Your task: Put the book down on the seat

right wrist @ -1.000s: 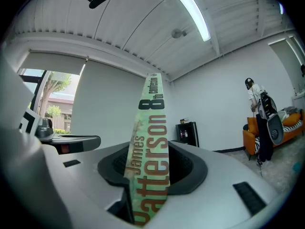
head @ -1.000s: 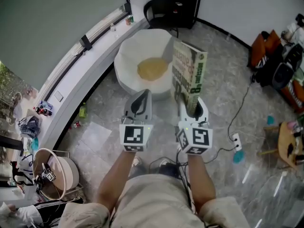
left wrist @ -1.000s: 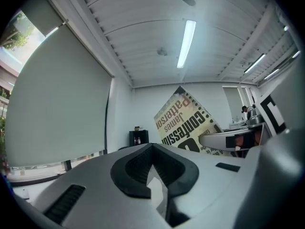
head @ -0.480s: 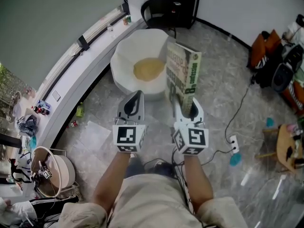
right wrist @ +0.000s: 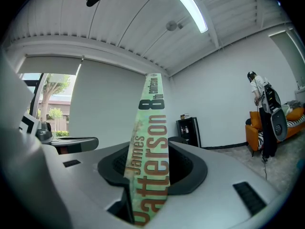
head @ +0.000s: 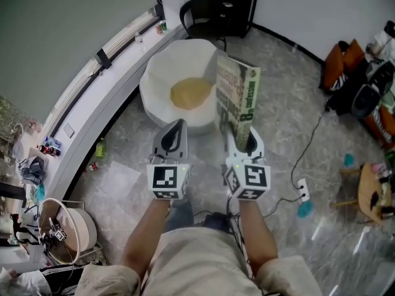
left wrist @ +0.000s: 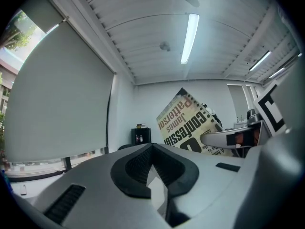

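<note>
Between the fingers [right wrist: 217,190] of our right gripper [head: 244,139] the book [head: 237,97] stands upright, pinched at its lower edge. Beside it our left gripper [head: 174,131] has its fingers pressed together on nothing (a mere passenger). We judge this the carrying step: the seat [head: 157,79], white with a yellow cushion [head: 191,93], lies ahead of the fingers and lower. Next we should reach over it, sink, tip the book flat and let go.

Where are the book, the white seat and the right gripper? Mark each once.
book [head: 236,97], head view, on its cover.
white seat [head: 157,97], head view, on its bare left side.
right gripper [head: 245,142], head view, between its fingertips, shut on the book.
</note>
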Motion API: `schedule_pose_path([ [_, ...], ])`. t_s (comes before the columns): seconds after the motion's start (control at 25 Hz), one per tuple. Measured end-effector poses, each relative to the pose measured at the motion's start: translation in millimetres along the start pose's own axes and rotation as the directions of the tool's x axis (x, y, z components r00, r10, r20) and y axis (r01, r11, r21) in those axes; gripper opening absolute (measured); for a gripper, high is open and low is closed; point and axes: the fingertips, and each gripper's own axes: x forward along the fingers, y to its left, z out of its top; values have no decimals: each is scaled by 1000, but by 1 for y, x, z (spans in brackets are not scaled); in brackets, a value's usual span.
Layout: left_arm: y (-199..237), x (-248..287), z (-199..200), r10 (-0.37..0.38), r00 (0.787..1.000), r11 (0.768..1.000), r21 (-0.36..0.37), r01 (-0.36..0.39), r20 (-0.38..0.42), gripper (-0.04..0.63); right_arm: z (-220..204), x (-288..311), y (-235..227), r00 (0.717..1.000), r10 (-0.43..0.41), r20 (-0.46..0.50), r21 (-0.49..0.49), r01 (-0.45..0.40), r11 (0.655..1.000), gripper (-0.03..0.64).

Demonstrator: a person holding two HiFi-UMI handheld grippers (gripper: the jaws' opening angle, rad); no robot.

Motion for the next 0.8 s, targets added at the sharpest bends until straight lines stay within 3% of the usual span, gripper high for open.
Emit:
schedule_pose_path([
  [0.36,45,42,-12,-14,1000,1000,-17,14,10,5,-12,58,12,1000,-21,-14,-17,21,1000,161],
  [0.56,112,79,-10,-11,1000,999,-44,12,10,5,-8,124,44,999,-26,-38,-41,25,999,161],
  [0.8,160,117,-14,-29,1000,998,-46,30,8,5,-8,180,59,998,-49,-45,-47,47,998,161],
])
